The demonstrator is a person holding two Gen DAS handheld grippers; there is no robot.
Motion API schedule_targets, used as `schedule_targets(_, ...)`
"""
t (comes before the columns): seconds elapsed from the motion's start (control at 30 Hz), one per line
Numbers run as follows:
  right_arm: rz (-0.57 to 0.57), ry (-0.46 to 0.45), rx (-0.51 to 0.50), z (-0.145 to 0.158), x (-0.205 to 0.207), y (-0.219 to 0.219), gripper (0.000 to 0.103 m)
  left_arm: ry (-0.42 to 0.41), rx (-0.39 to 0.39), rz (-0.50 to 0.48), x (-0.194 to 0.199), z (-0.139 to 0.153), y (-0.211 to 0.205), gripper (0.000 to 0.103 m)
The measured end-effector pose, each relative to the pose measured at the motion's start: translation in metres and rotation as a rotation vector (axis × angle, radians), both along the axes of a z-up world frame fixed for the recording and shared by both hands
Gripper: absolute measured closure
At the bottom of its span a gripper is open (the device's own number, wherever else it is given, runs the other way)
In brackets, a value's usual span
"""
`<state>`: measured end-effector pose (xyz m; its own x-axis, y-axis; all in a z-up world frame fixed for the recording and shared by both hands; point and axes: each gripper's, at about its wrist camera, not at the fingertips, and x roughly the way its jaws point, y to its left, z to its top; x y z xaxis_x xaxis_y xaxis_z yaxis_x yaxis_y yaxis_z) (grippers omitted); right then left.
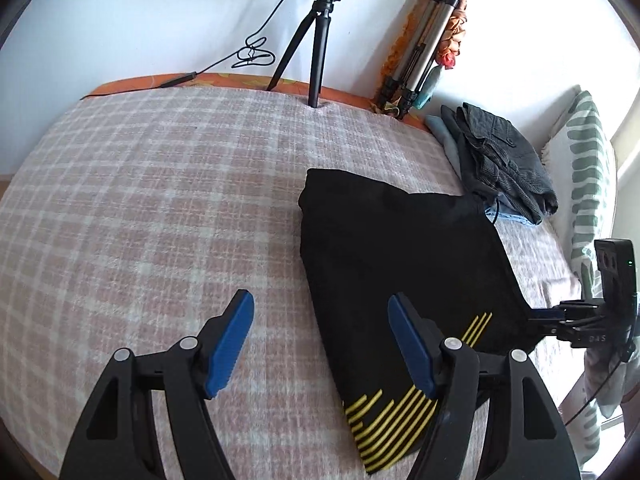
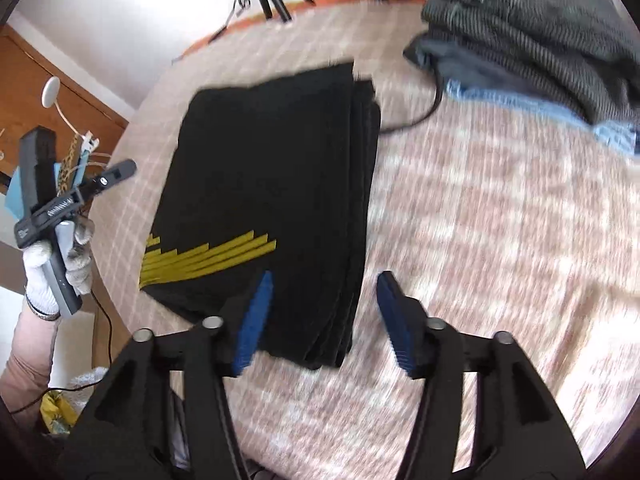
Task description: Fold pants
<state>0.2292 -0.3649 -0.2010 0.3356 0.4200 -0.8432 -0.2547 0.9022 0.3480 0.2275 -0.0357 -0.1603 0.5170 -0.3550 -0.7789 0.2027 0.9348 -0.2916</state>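
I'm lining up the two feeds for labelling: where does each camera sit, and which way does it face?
Left wrist: sits on the left tongs, looking across the checked blanket towards the wall and tripod; the open blue pads frame the view.
Right wrist: sits on the right tongs, tilted down over the bed; the gloved left hand shows at left.
Shared: the folded black pants with yellow stripes, the grey clothes pile, and the blanket.
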Motion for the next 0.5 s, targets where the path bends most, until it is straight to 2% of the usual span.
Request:
schedule_targets(0.1,-0.028,0.008,0.070,-0.005,0.024,-0.008,0.043,0.018,-0.001,0.004,0.018,-0.007,-0.002,0.035)
schedule_targets(0.27,-0.034,0.019,0.115,-0.016,0.054,-0.010,0.042,0.055,-0.008,-0.005,0.040,-0.019,-0.003,0.035)
schedule_targets(0.5,-0.017,0.026,0.180,-0.031,0.075,-0.008,0.042,0.104,-0.042,-0.015,0.068,-0.036,-0.003,0.035)
